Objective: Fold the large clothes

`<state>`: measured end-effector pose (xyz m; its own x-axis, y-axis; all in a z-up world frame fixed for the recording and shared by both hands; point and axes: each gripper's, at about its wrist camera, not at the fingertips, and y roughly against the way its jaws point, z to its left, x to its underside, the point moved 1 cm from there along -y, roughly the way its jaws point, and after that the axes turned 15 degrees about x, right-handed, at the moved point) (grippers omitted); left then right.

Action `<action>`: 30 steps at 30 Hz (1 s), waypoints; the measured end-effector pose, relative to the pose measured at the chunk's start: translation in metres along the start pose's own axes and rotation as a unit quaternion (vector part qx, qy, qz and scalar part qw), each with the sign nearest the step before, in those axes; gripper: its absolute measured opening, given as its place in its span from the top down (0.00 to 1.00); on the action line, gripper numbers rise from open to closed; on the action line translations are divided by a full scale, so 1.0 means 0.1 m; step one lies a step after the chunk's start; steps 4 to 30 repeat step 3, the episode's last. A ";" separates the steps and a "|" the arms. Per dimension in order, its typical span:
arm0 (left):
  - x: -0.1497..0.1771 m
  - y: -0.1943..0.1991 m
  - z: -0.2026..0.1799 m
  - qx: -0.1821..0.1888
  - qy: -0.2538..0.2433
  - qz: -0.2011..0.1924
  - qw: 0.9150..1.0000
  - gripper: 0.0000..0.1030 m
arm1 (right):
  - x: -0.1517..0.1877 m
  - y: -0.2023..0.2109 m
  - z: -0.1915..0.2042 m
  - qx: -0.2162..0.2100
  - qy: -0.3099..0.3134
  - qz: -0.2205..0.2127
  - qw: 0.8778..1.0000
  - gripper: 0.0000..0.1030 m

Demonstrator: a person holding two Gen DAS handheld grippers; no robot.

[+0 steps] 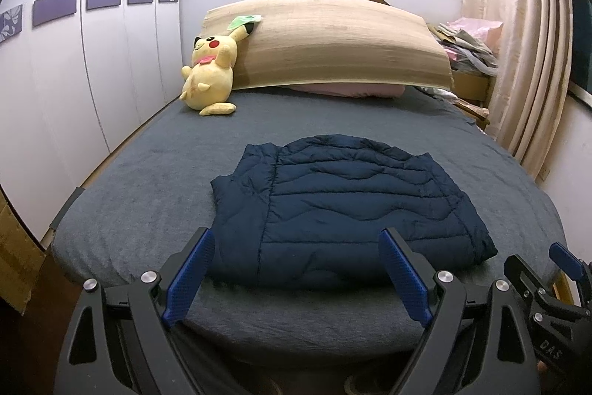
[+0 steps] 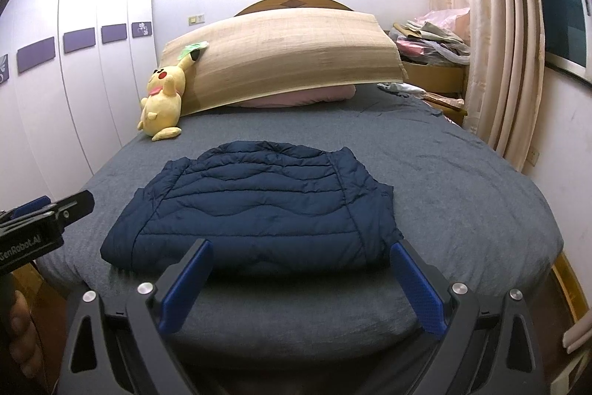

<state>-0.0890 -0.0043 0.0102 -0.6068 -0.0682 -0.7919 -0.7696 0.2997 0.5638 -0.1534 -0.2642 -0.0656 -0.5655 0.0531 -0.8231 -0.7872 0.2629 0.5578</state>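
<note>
Tools first: the left tool [image 1: 296, 278] is hanging with its blue pads spread wide, gripping nothing, its fingertips poised just short of the near hem of a navy quilted jacket [image 1: 347, 206]. The right tool [image 2: 301, 284] is doing the same beside it, released and empty, its pads framing the jacket's near edge without touching the cloth. Both are pointing downward toward the foot of the bed [image 1: 148, 180], and each is showing at the edge of the other's view; a person's hand [image 2: 20, 328] is wrapping the left tool's grip.

The jacket is lying flat on the grey bedsheet near the foot of the bed, roughly centred across it, already folded into a compact rectangle with its sleeves tucked in and its collar end facing the headboard.

Farther out, a yellow plush toy [image 1: 211, 73] is sitting at the left of the bed's head, leaning against a tan woven mat [image 1: 344, 50] that is arching over a pink pillow [image 1: 347, 89]. A white wardrobe [image 1: 92, 62] is lining the left wall, a pale curtain [image 1: 518, 43] is hanging on the right, and a heap of clothes [image 2: 433, 43] is sitting beside the headboard.
</note>
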 end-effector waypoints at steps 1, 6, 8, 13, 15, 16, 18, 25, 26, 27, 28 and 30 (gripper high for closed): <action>0.00 0.00 0.00 0.003 -0.001 -0.001 1.000 0.12 | 0.00 0.00 0.00 0.000 0.000 0.000 1.000 0.05; 0.00 0.00 -0.01 0.002 -0.002 -0.002 1.000 0.12 | 0.00 0.00 0.00 0.000 0.000 0.000 1.000 0.05; 0.00 0.00 -0.01 0.002 -0.002 -0.002 1.000 0.12 | 0.00 0.00 0.00 0.000 0.000 0.000 1.000 0.05; 0.00 0.00 -0.01 0.002 -0.002 -0.002 1.000 0.12 | 0.00 0.00 0.00 0.000 0.000 0.000 1.000 0.05; 0.00 0.00 -0.01 0.002 -0.002 -0.002 1.000 0.12 | 0.00 0.00 0.00 0.000 0.000 0.000 1.000 0.05; 0.00 0.00 -0.01 0.002 -0.002 -0.002 1.000 0.12 | 0.00 0.00 0.00 0.000 0.000 0.000 1.000 0.05; 0.00 0.00 -0.01 0.002 -0.002 -0.002 1.000 0.12 | 0.00 0.00 0.00 0.000 0.000 0.000 1.000 0.05; 0.00 0.00 -0.01 0.002 -0.002 -0.002 1.000 0.12 | 0.00 0.00 0.00 0.000 0.000 0.000 1.000 0.05; 0.00 0.00 -0.01 0.002 -0.002 -0.002 1.000 0.12 | 0.00 0.00 0.00 0.000 0.000 0.000 1.000 0.05; 0.00 0.00 -0.01 0.002 -0.002 -0.002 1.000 0.12 | 0.00 0.00 0.00 0.000 0.000 0.000 1.000 0.05; 0.00 0.00 -0.01 0.002 -0.002 -0.002 1.000 0.12 | 0.00 0.00 0.00 0.000 0.000 0.000 1.000 0.05; 0.00 0.00 -0.01 0.002 -0.002 -0.002 1.000 0.12 | 0.00 0.00 0.00 0.000 0.000 0.000 1.000 0.05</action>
